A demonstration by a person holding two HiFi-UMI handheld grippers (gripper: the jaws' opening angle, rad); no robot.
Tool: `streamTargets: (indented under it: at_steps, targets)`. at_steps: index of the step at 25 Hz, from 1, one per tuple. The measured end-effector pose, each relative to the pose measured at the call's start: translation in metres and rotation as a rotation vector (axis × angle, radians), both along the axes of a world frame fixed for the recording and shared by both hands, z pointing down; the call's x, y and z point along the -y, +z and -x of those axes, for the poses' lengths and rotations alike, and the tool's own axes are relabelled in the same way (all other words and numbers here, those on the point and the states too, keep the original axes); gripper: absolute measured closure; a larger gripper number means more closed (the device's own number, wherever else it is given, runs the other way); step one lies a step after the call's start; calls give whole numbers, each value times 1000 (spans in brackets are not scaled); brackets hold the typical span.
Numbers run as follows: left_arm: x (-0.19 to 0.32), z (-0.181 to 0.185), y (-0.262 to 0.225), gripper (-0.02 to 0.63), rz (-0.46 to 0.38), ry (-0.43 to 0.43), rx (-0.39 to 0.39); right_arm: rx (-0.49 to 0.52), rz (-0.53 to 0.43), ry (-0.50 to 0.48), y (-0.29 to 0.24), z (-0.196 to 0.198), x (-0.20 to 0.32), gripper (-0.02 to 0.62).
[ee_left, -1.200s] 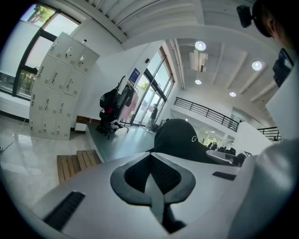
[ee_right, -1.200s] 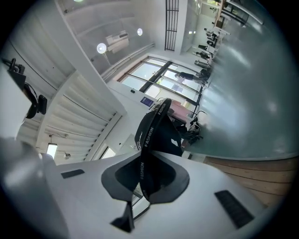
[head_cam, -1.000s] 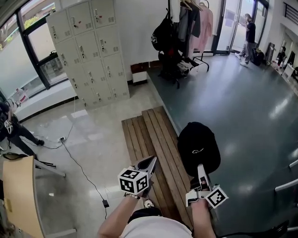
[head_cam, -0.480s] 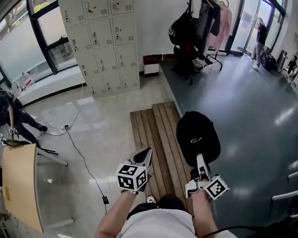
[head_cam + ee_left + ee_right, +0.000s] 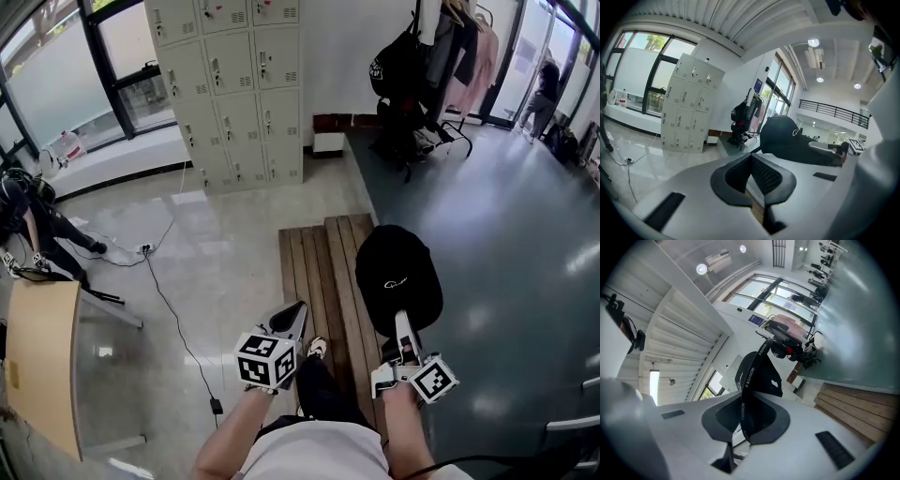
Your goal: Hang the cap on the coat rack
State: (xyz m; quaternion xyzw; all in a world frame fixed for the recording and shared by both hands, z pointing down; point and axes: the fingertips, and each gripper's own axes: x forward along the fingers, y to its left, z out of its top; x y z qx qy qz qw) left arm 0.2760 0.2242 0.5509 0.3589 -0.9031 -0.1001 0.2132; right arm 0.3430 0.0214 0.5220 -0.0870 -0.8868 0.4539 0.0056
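Note:
A black cap (image 5: pixel 398 277) hangs upright in front of me, and my right gripper (image 5: pixel 404 325) is shut on its lower edge. In the right gripper view the cap (image 5: pixel 758 370) rises from the jaws, with its black band lettered "FASHION" pinched between the pads. My left gripper (image 5: pixel 297 313) is beside it on the left, shut and empty; its view shows the pads (image 5: pixel 765 174) meeting at the tip, with the cap (image 5: pixel 783 138) off to the right. The coat rack (image 5: pixel 433 56), laden with dark bags and clothes, stands far ahead against the wall and also appears as coat rack (image 5: pixel 746 114) and coat rack (image 5: pixel 783 341).
A slatted wooden bench (image 5: pixel 322 258) runs forward under the grippers. Grey lockers (image 5: pixel 234 84) line the wall ahead on the left. A wooden tabletop (image 5: pixel 39 361) and a floor cable (image 5: pixel 167 314) lie to the left. A person (image 5: pixel 28 220) crouches far left; another person (image 5: pixel 545 89) stands far right.
Both grippers and the cap have travelled forward along the bench. The lockers and coat rack now look nearer and sit further right in the head view. A foot has come into sight below.

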Motion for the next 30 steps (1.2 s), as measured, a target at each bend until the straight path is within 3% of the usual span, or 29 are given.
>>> streamTargets:
  at_steps: [8,20,30]
  targets:
    - [28,95,-4,603,30,34,37,31,0,-4,0,94,15,575]
    - [71,245,-10,603,39,73,12,37,43,27,-8,253,60,575]
    - [95,329,-18,603,37,61,12,27,51,39,-11,336,92,575]
